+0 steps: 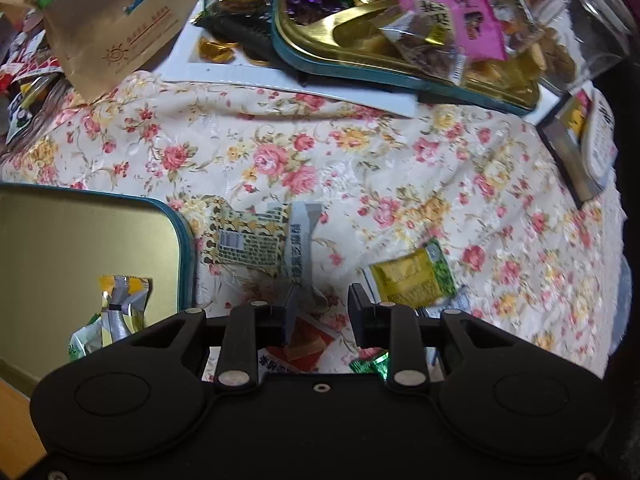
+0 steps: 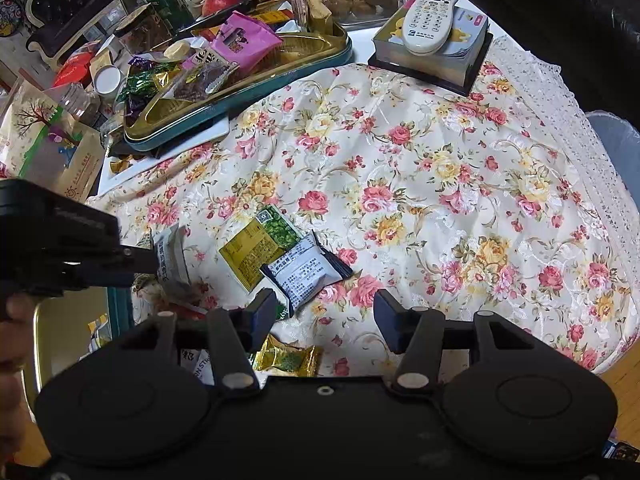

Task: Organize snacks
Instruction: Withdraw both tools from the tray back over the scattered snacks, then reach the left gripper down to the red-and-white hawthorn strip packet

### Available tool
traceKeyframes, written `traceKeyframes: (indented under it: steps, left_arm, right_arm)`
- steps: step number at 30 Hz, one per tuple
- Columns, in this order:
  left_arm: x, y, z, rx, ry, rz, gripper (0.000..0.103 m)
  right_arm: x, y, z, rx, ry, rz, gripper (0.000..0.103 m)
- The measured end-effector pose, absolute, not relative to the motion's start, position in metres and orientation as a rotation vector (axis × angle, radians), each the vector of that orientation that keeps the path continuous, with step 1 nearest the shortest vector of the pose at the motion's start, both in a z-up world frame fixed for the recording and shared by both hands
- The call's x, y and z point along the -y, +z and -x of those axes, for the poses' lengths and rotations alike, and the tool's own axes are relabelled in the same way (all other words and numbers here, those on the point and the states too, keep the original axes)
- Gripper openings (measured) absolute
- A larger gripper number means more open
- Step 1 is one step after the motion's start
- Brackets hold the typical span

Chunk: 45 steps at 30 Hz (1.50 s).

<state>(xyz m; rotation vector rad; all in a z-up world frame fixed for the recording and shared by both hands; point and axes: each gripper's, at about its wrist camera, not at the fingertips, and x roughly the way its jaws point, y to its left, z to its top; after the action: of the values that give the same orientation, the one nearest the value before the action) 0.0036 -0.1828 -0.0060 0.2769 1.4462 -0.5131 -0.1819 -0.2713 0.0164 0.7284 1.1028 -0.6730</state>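
My left gripper (image 1: 322,314) stands open over the floral cloth, with a yellow-and-silver patterned packet (image 1: 256,240) lying just past its left finger; from the right wrist view (image 2: 150,260) that packet (image 2: 172,256) sits against its fingertips. A teal tin (image 1: 184,240) with a gold inside lies at the left and holds a few wrapped snacks (image 1: 120,308). A yellow-green packet (image 1: 412,276) lies to the right. My right gripper (image 2: 324,312) is open above a white-and-navy packet (image 2: 306,272), next to the yellow-green packet (image 2: 260,248). A gold candy (image 2: 288,358) lies under it.
A second teal tin (image 2: 280,76) heaped with sweets sits at the back on a white board. A remote (image 2: 428,20) rests on a notepad block at the back right. A brown paper bag (image 1: 116,28) and jars crowd the far left. The table edge runs along the right.
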Motion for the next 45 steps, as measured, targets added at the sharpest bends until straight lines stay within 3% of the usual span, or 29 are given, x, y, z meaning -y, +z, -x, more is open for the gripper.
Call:
traceKeyframes:
  steps: [13,18,30,36,45]
  left_arm:
    - [0.206,-0.05,0.007,-1.476,-0.45,-0.406,0.038]
    - [0.211,-0.064,0.015,-1.582,-0.556,-0.363,0.038]
    - [0.239,-0.038,0.051,-1.531,-0.847,-0.388,0.034]
    - [0.221,-0.011,0.037,-1.417,-0.852,-0.434,0.035]
    - [0.178,-0.017,0.045,-1.367,-0.772,-0.571,0.035]
  right_arm:
    - [0.274,0.021,0.184,-1.088,-0.66,-0.752,0.056]
    - [0.278,0.022,0.187,-1.081,-0.677,-0.754,0.056]
    - [0.291,0.028,0.2,-1.041,-0.714,-0.783,0.056]
    - [0.301,0.033,0.209,-1.012,-0.732,-0.816,0.056]
    - [0.303,0.028,0.212,-1.025,-0.742,-0.839,0.056]
